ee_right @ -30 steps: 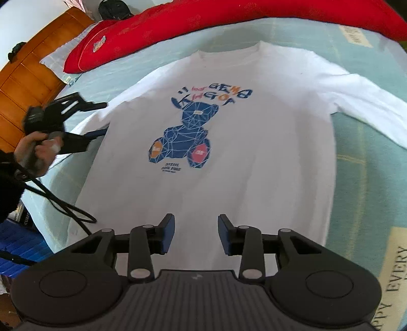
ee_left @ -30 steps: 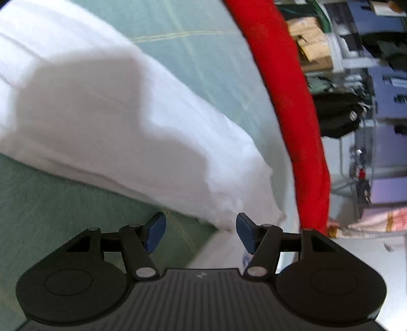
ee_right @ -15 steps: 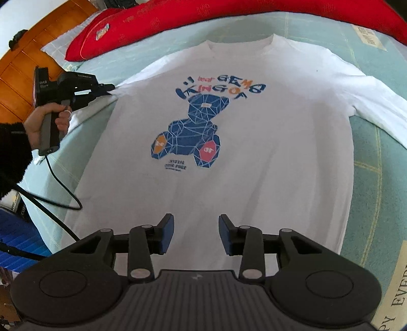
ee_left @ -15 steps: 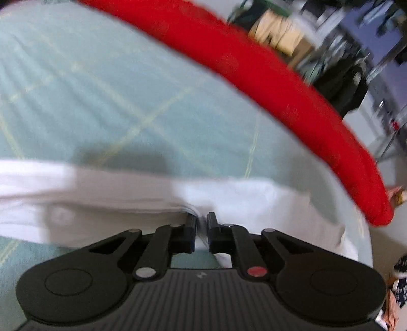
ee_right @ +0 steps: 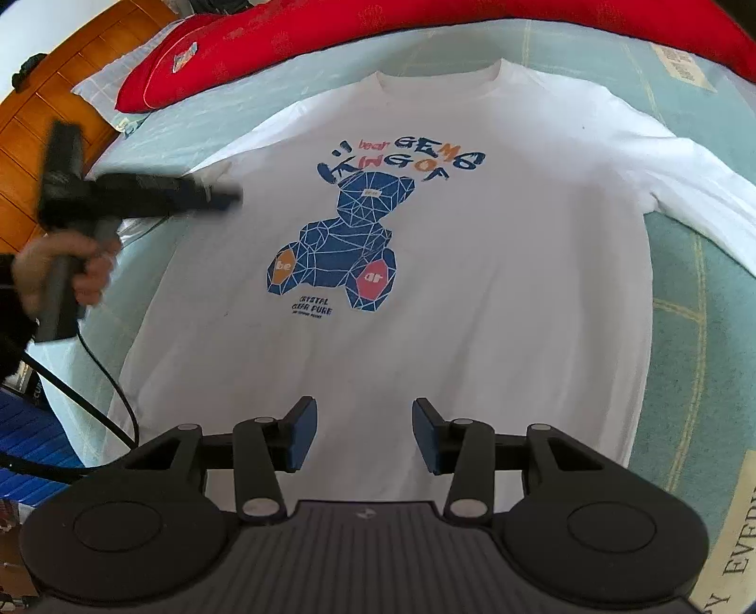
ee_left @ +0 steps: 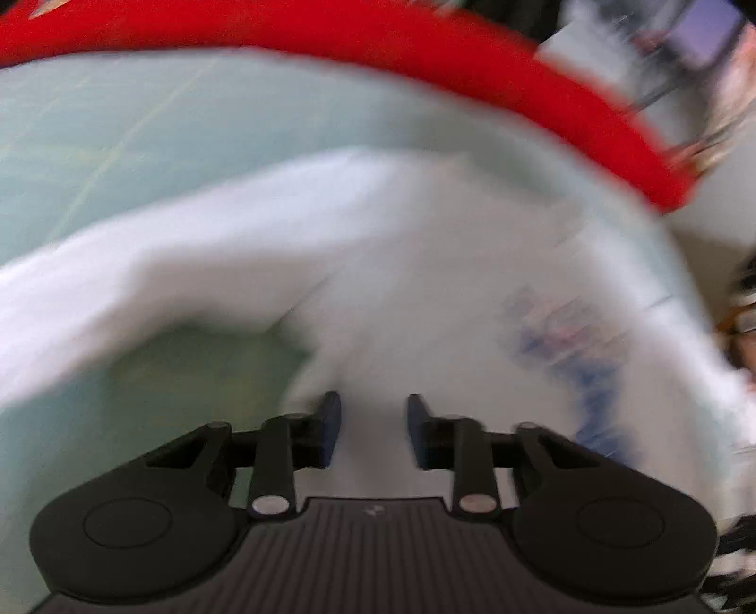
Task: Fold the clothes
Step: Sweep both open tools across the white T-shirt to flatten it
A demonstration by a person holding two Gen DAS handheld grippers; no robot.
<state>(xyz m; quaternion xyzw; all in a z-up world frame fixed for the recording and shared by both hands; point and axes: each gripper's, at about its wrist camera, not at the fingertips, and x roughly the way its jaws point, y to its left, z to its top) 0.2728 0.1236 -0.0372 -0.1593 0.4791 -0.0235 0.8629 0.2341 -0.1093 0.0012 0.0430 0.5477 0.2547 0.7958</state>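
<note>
Right wrist view shows a white shirt (ee_right: 472,283) lying flat, print side up, on a pale green bed (ee_right: 699,302), collar toward 12 o'clock and hem toward 6 o'clock, with a red bolster (ee_right: 293,42) along the top edge. The right gripper (ee_right: 361,434) hovers over the hem at 6 o'clock, jaws parted about halfway, nothing between them; they have just been opening a little. At 9 o'clock a hand (ee_right: 66,269) carries the left gripper (ee_right: 222,198), blurred in motion, over the shirt's near shoulder, where the sleeve (ee_right: 208,177) looks bunched up by its tip. Left wrist view is heavily smeared: the left gripper's jaws stand narrowly apart after a squeeze and a slight reopening, white cloth lies between and behind them, but whether the pads press on it cannot be told. The step in hand appears to be the first fold, bringing that sleeve in across the body at 9 o'clock. Next, the sleeve likely needs laying flat over the chest and letting go, while the right gripper waits to take the hem or the opposite sleeve at 3 o'clock.
</note>
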